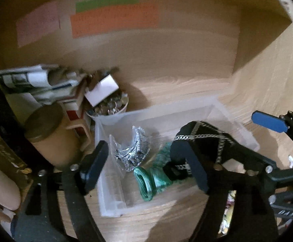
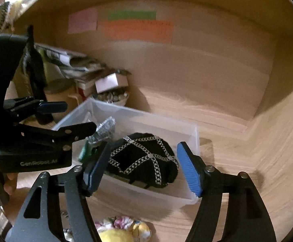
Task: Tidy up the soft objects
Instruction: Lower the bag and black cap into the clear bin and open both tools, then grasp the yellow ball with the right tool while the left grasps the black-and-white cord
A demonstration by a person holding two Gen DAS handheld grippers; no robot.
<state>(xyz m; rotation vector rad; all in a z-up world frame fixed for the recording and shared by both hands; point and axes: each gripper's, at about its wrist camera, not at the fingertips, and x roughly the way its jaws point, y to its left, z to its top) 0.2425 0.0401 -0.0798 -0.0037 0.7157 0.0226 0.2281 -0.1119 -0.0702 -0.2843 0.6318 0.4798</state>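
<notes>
Left edge: clutter stack, a brown-lidded jar (image 1: 43, 121), a cup of marbles (image 1: 110, 105) and papers. Not task items, judging by the goal.

Clear plastic bin (image 1: 235, 125) sits on the wooden bench (image 1: 166, 217), just right of that clutter. Contents, left to right: silver mesh item (image 1: 135, 151), green ribbon roll (image 1: 144, 183), black cap with chain trim (image 2: 144, 157). So three soft things are binned.

Left tool (image 1: 146, 167): fingers apart, poised over the bin above the green roll, holding nothing. From the right wrist view its body (image 2: 31, 141) sits at the bin's left end.

Right tool (image 2: 142, 167): fingers apart, straddling the cap without contact that I can see. The cap rests in the bin's right half against the near wall. Reads as a release, or a pre-grasp to reseat it; can't tell which.

Remaining: a floral fabric piece (image 2: 122, 223) and something yellow and soft (image 2: 116, 235) lie on the bench outside the bin, near side, below the right tool. More fabric shows at far right in the left wrist view, too small to identify.

Estimate: over halfway; at least two items left to bin.
</notes>
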